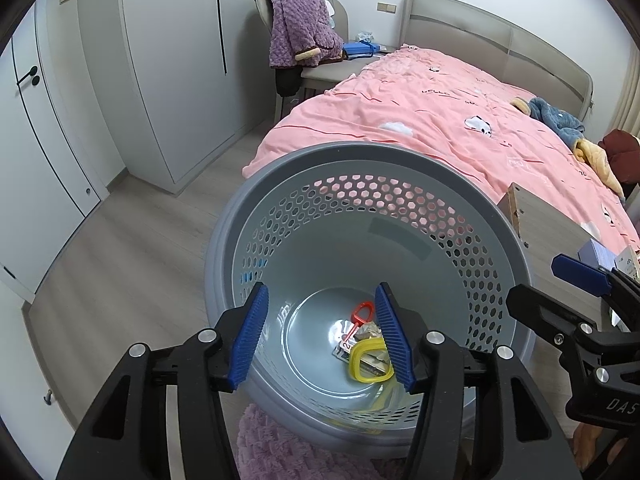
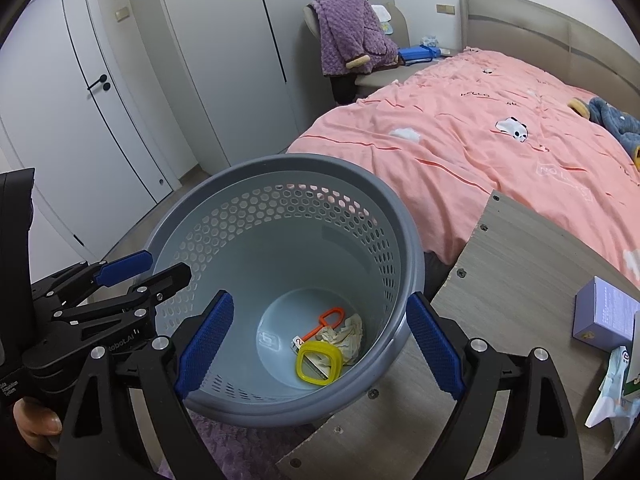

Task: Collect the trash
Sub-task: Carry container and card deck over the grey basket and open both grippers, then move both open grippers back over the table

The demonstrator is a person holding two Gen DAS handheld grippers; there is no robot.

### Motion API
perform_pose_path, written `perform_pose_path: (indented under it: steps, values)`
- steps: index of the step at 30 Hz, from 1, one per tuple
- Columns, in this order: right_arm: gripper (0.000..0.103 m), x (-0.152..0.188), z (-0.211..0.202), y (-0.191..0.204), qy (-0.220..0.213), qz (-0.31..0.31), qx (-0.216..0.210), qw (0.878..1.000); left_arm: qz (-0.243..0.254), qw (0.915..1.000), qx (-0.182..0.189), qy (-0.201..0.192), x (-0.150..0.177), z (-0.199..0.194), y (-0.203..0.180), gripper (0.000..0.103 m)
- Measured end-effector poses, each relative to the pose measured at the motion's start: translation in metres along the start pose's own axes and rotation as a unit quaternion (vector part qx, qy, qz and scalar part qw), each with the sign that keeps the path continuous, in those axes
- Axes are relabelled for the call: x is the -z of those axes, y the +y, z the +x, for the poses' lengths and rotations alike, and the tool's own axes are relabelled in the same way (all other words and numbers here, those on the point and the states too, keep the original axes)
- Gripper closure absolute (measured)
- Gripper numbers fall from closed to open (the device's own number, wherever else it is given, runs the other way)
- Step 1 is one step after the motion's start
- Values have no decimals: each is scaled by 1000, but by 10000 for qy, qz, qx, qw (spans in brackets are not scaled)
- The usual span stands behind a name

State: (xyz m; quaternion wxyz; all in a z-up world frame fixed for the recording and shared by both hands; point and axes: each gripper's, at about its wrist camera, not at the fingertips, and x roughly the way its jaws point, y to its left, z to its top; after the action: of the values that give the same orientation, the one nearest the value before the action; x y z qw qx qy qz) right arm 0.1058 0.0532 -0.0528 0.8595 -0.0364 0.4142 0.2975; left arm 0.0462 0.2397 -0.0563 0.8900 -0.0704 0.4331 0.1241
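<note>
A grey perforated waste basket (image 1: 500, 236) stands on the floor beside the bed; it also shows in the right wrist view (image 2: 392, 216). On its bottom lie a yellow ring (image 2: 319, 363), an orange plastic loop (image 2: 329, 319), crumpled paper (image 2: 347, 335) and a small card. My left gripper (image 1: 322, 338) is open and empty above the basket's mouth. My right gripper (image 2: 320, 348) is open wide and empty, also over the basket. The right gripper shows at the right edge of the left wrist view (image 1: 560, 284).
A wooden tabletop (image 2: 520, 280) to the right holds a purple box (image 2: 604, 314) and white wrappers (image 2: 616, 384). A bed with a pink cover (image 2: 480, 140) lies behind. A purple rug (image 1: 272, 448) lies under the basket. Wardrobes and a chair with a purple blanket (image 1: 300, 24) stand further back.
</note>
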Motion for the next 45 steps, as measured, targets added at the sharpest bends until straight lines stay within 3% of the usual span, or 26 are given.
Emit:
perform_pose_path:
  steps: [24,33,45]
  values:
    - [13,18,-28,-7,-178,145,61,9997,50,9999,-83,-140,12,-20,-10,36]
    - [7,38,-63,-35,-415,475,318,9975,287,9992,136,-256,23,-37,-44,33]
    - [7,85,-127,-99,-630,1057,1100,9863,839,9934,738,-260,37,-51,-124,31]
